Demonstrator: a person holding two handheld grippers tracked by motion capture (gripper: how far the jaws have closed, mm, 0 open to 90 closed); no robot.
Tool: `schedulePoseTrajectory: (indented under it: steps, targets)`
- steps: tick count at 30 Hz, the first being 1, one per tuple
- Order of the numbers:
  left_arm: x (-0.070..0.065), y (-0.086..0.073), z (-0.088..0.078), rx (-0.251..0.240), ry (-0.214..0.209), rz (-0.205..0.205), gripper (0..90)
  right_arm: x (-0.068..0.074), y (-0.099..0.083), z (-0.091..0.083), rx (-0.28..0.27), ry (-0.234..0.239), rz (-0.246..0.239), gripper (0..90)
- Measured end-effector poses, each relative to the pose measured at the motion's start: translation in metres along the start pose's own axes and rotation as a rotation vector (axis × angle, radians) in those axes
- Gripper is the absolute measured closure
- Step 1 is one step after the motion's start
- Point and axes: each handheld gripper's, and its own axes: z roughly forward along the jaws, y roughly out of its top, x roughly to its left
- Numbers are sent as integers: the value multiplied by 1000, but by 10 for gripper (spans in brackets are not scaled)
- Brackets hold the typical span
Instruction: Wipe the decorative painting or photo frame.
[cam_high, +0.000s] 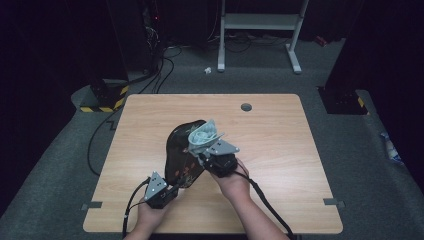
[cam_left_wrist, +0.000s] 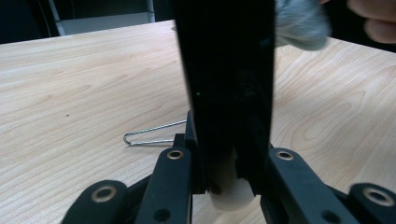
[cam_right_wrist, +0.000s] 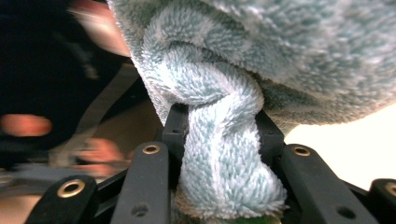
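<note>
The left gripper (cam_high: 172, 190) clamps the dark tray (cam_high: 181, 152) tilted above mid-table while the right gripper (cam_high: 204, 150), shut on the cloth (cam_high: 204, 135), wipes its face; next, probably another firm stroke.

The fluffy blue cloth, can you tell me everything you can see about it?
The cloth is pale blue-grey and fuzzy like a towel, bunched and twisted into a thick roll. The right tool is shut on it, with the roll squeezed between the black jaws. In the high view it sits against the top of a dark tray, which is tilted up off the wooden table with the left tool gripping its lower edge.
</note>
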Motion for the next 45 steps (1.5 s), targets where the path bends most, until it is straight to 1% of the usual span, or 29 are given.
schedulePoseTrajectory:
  steps: [2,3,4,7,9,10,11,14,15,16,17,20,21,23,25,27,30,32,33,35,42,43,45]
  targets:
    - [0,0,0,-1,0,0,779,16,2,-6,-21,30,-30,657]
    - [0,0,0,-1,-1,1,778,22,2,-8,-26,44,-42,657]
    - [-1,0,0,0,-1,3,779,30,3,-10,-32,66,-59,658]
    - [-1,0,0,-1,0,6,779,44,3,-14,-48,110,-71,658]
    - [0,0,0,0,-1,4,779,50,3,-15,-52,124,-82,658]
    - [0,0,0,0,-1,4,779,50,3,-15,-52,124,-82,658]
    - [0,0,0,-2,-1,1,778,54,3,-16,-51,133,-92,658]
    - [1,0,0,-1,-6,-5,779,53,4,-15,-50,130,-99,658]
    - [1,0,0,3,-8,-4,779,49,4,-13,-45,121,-100,657]
    - [1,0,0,3,-8,-4,779,49,4,-13,-45,121,-100,657]
    - [2,0,0,-1,-9,-15,779,37,3,-9,-33,101,-77,657]
    - [2,0,0,-1,-9,-16,779,12,1,-1,-12,58,-46,657]
    - [2,0,0,-1,-9,-15,778,6,1,1,-2,45,-37,657]
    - [2,0,0,-1,-7,-14,778,-12,-1,6,13,10,-5,657]
    - [1,0,0,0,-7,-11,778,-26,-4,9,23,-20,32,657]
    - [1,0,0,0,-6,-12,778,-36,-6,12,38,-47,54,657]
    - [1,0,0,0,-6,-12,778,-44,-8,14,57,-68,63,656]
    - [1,0,0,-1,-5,-10,778,-48,-9,15,62,-76,83,656]
    - [1,0,0,-1,-4,-10,777,-51,-9,16,64,-82,83,656]
    - [1,0,0,-1,-5,-10,777,-55,-10,18,68,-87,98,657]
    - [1,0,1,-3,-6,-12,777,-63,-10,19,67,-110,107,656]
    - [1,0,1,-4,-7,-9,778,-68,-11,19,67,-125,123,656]
    - [0,0,1,-4,-7,-5,779,-69,-11,19,67,-122,137,657]
